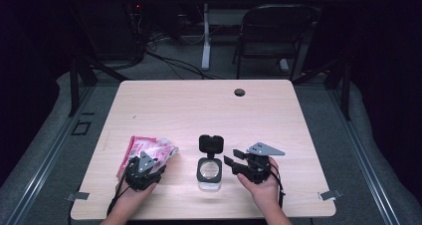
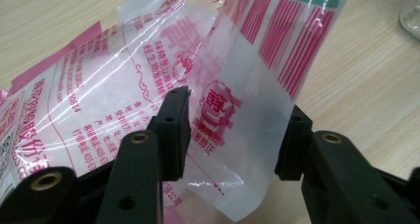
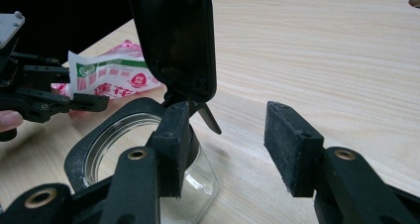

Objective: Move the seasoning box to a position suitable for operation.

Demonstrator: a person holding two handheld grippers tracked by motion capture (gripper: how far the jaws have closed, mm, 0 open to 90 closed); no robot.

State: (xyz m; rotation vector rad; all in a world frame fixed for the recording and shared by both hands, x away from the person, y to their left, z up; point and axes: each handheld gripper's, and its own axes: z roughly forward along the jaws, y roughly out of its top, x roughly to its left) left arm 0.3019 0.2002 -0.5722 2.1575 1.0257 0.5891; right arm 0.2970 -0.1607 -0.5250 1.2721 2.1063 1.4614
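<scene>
Two tongs [image 1: 149, 161] [image 1: 230, 161], one pink packet [image 1: 149, 148], one open jar [image 1: 209, 170].

1. A pale wooden table [image 1: 189, 105] with rounded corners carries everything; a round cable hole [image 1: 240, 92] sits near its far edge.
2. A pink-and-white printed plastic bag [image 1: 149, 149] lies crumpled near the front left.
3. A clear glass jar [image 1: 209, 172] stands just right of it, its black hinged lid [image 1: 211, 144] flipped up.
</scene>
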